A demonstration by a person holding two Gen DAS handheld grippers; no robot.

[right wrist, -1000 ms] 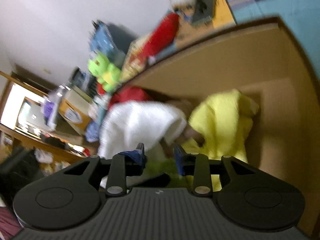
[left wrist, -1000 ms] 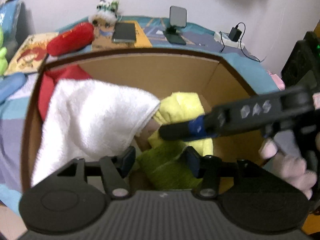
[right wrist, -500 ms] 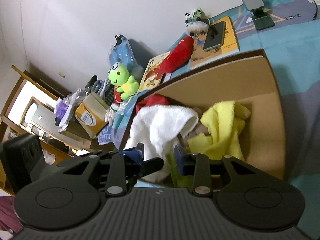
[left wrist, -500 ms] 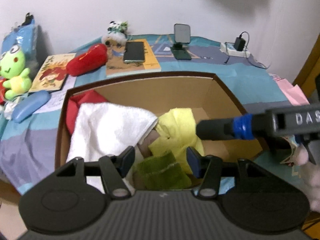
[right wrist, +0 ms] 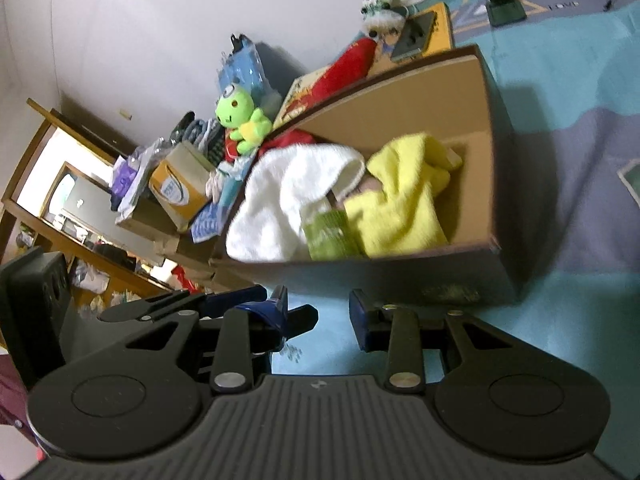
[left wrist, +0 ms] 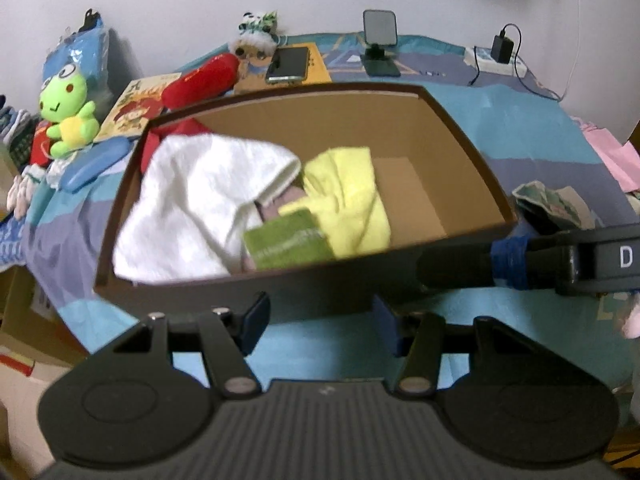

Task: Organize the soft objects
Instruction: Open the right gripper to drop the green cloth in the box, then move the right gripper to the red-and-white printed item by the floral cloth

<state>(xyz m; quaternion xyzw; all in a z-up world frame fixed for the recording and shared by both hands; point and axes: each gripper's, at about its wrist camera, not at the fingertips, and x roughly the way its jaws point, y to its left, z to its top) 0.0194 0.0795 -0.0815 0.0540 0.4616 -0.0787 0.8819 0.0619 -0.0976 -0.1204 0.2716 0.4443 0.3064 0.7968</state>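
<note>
An open cardboard box [left wrist: 320,286] sits on a blue patterned bedspread. Inside lie a white towel [left wrist: 200,204], a yellow cloth [left wrist: 348,196], a folded green cloth [left wrist: 288,242] and something red [left wrist: 176,132] in the far left corner. My left gripper [left wrist: 320,322] hangs open and empty just in front of the box's near wall. The right gripper [right wrist: 318,314] is also open with nothing between its pads, outside the same wall; the box [right wrist: 400,112] shows ahead of it. One of its fingers [left wrist: 448,270], wrapped in blue tape, reaches in from the right in the left wrist view.
Behind the box lie a red plush [left wrist: 200,80], a panda plush [left wrist: 256,30], a phone [left wrist: 288,64] on a book, a phone stand [left wrist: 378,40] and a charger [left wrist: 502,50]. A green frog plush [left wrist: 66,114] sits left. A crumpled cloth [left wrist: 552,204] lies right of the box.
Both grippers have drawn back and up out of the box to its near side. The whole box now shows. The cloths stay inside.
</note>
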